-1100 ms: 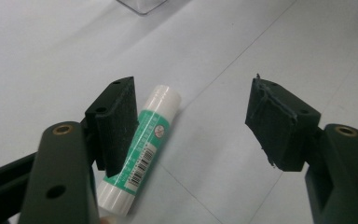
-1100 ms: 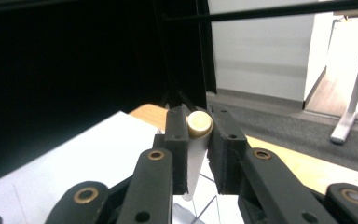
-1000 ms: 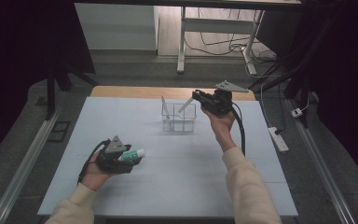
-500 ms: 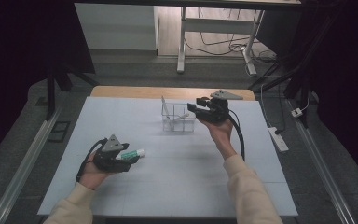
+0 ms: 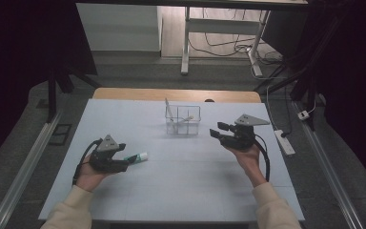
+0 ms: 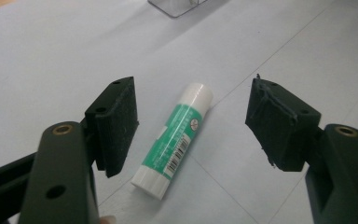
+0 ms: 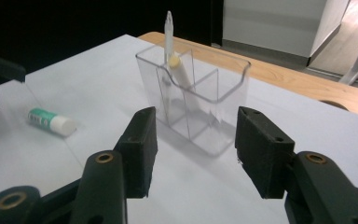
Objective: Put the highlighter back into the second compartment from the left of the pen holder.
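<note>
A green and white glue stick [image 6: 175, 135] lies flat on the pale table between the open jaws of my left gripper [image 6: 198, 119]; neither pad touches it. From above, the left gripper [image 5: 124, 161] rests at the front left, with the glue stick [image 5: 138, 156] poking out to its right. My right gripper [image 5: 217, 130] hovers just right of a clear divided holder [image 5: 182, 120]. Its jaws have just been closing a little after opening, and nothing is between them. In the right gripper view the holder [image 7: 200, 102] contains an upright pen [image 7: 168, 28] and a leaning cream stick [image 7: 182, 74].
The pale table [image 5: 195, 181] has a wooden strip [image 5: 176, 94] along its far edge. A power strip [image 5: 284, 142] lies on the floor off the table's right side. Desk legs and cables stand beyond the far edge.
My right gripper has pulled away from above the holder, moving right, toward the person and lower, with its jaws now apart. The left gripper and glue stick have stayed put.
</note>
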`<state>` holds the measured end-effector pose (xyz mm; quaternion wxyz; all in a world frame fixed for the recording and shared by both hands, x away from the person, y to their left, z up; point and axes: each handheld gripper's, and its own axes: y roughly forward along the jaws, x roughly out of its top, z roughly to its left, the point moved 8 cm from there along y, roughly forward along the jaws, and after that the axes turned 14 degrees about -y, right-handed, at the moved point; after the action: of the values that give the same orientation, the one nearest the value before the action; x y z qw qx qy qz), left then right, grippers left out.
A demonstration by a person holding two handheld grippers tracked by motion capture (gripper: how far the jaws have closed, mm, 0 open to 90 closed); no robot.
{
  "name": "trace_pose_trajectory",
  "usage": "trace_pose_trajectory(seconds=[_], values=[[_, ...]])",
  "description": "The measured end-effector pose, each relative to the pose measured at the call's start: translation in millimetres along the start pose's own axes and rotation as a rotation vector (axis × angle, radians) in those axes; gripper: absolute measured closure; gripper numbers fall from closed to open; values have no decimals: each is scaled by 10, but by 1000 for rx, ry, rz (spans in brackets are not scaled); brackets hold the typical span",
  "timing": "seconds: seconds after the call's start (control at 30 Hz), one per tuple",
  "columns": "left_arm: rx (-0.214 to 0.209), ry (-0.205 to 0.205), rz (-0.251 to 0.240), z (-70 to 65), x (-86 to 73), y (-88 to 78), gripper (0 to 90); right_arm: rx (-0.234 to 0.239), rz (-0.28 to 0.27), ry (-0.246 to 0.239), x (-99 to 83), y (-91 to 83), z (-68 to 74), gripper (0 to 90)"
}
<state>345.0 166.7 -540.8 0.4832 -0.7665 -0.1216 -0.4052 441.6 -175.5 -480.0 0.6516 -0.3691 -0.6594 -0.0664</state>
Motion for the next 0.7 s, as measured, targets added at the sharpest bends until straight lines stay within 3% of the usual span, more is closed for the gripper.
trace_pose_trajectory(seconds=[0.37,0.7], values=[[6,4,19,17,-20,37,335,-18,51,-5,-404,-351,26,484],[19,24,39,19,-36,85,332,-19,88,-15,-670,-478,25,481]])
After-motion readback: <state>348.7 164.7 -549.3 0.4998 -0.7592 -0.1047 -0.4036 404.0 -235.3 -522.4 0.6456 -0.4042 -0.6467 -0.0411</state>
